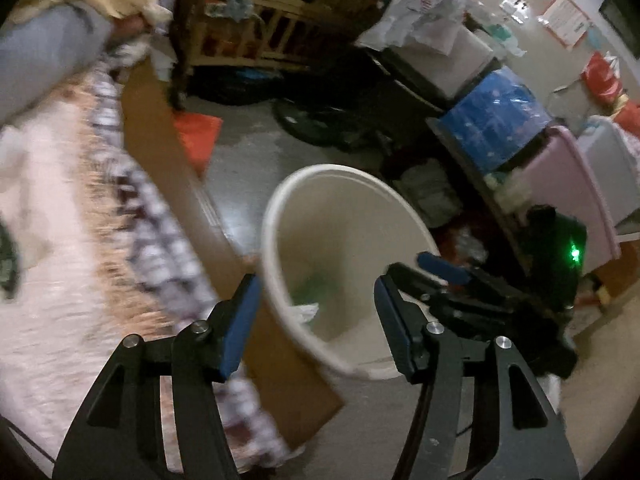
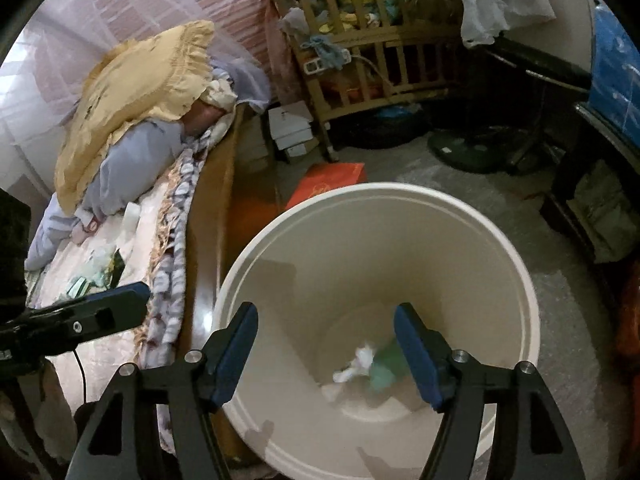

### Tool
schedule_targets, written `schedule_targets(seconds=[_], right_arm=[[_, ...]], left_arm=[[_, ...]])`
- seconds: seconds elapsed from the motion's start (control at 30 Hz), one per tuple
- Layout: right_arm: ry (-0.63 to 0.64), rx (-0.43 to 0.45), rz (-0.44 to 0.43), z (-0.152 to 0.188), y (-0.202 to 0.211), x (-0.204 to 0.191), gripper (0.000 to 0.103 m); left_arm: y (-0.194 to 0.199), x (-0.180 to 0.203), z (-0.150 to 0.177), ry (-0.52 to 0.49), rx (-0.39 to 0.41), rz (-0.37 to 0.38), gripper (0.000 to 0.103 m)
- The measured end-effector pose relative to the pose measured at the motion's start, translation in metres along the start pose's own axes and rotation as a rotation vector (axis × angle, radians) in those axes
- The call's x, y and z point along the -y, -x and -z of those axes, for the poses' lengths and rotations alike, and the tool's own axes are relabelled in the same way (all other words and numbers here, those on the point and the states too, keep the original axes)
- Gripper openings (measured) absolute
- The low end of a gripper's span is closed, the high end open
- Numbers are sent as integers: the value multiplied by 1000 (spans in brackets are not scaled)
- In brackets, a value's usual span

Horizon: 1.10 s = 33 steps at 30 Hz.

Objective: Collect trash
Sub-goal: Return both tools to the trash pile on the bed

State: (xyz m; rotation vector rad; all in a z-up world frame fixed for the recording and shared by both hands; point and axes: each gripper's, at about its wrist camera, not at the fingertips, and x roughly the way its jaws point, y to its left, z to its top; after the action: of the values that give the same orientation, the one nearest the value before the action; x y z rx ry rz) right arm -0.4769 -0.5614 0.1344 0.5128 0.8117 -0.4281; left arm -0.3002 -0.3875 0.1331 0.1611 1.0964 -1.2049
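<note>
The right gripper hangs with empty, wide-open jaws directly over the white bin, crumpled trash lying below between them, likely just dropped; the left gripper, equally open and empty, hovers at the rim.

Grey speckled floor ahead of the jaws. Bed with wooden side rail left of them, yellow pillow on it. Wooden crib beyond, against the far wall. Stacked storage boxes to the right.

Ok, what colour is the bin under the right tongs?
Cream-white bin, inside and out; clearest in the right wrist view.
</note>
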Motion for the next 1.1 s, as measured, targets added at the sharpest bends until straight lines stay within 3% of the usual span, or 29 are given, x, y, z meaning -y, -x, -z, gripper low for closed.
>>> schedule_targets(seconds=[0.13, 0.33, 0.43, 1.1], right_arm=[[21, -14, -33, 0, -6, -22, 68], [111, -20, -82, -2, -16, -75, 68], [157, -28, -99, 0, -21, -102, 68], [416, -108, -192, 6, -63, -244, 69]], left_arm=[[30, -19, 14, -25, 78, -212, 58], [66, -56, 37, -4, 141, -338, 58], [82, -71, 45, 22, 177, -442, 58], [184, -162, 88, 178, 275, -622, 58]])
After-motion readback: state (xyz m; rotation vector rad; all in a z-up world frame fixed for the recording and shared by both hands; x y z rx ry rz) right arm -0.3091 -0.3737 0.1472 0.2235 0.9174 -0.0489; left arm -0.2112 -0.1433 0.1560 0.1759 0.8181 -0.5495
